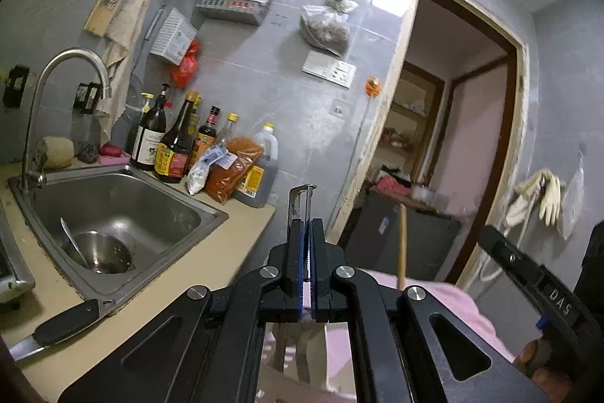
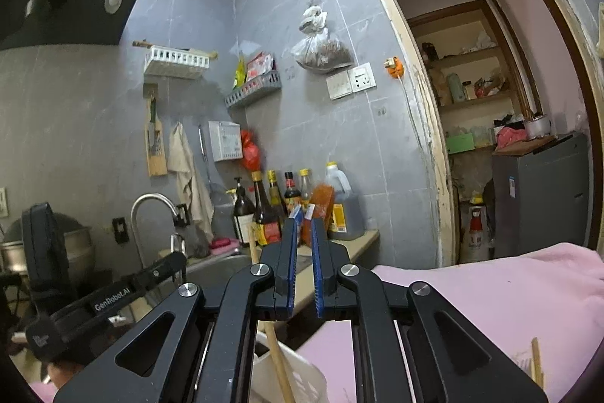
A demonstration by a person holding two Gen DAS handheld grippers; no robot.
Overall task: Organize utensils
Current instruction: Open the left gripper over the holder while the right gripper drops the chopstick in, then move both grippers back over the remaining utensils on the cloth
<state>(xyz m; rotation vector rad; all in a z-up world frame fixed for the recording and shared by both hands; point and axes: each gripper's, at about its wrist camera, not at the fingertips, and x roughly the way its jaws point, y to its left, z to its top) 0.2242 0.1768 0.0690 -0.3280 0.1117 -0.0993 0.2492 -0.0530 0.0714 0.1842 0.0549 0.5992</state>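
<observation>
**Peeler pinched thin, a slip is the risk**

The left gripper [image 1: 306, 244] is clamping fully down on a slim metal utensil, apparently a peeler [image 1: 301, 204], whose toothed blade and hooked head are sticking up past the fingertips. The utensil is hanging in the air beyond the table [image 1: 211, 252] edge, with the doorway behind it and a pink cloth [image 1: 445, 301] below. Its long axis is running nearly upright in the left wrist view, head pointing up and handle passing down between the pads; the lower end is hidden behind the gripper body.

The right gripper [image 2: 302, 263] is standing slightly open with nothing between its blue pads [image 2: 291, 263]; a wooden handle [image 2: 277, 357] is passing beneath it, untouched.

The grip is looking narrow, metal against flat pads, so the peeler may be pivoting or sliding out if the hand tilts or jolts. A black-handled knife [image 1: 60, 327] is lying at the table edge beside the sink [image 1: 124, 210], and a careless sweep could be knocking it off. The toothed edge could also be snagging the cloth on the way down.
</observation>
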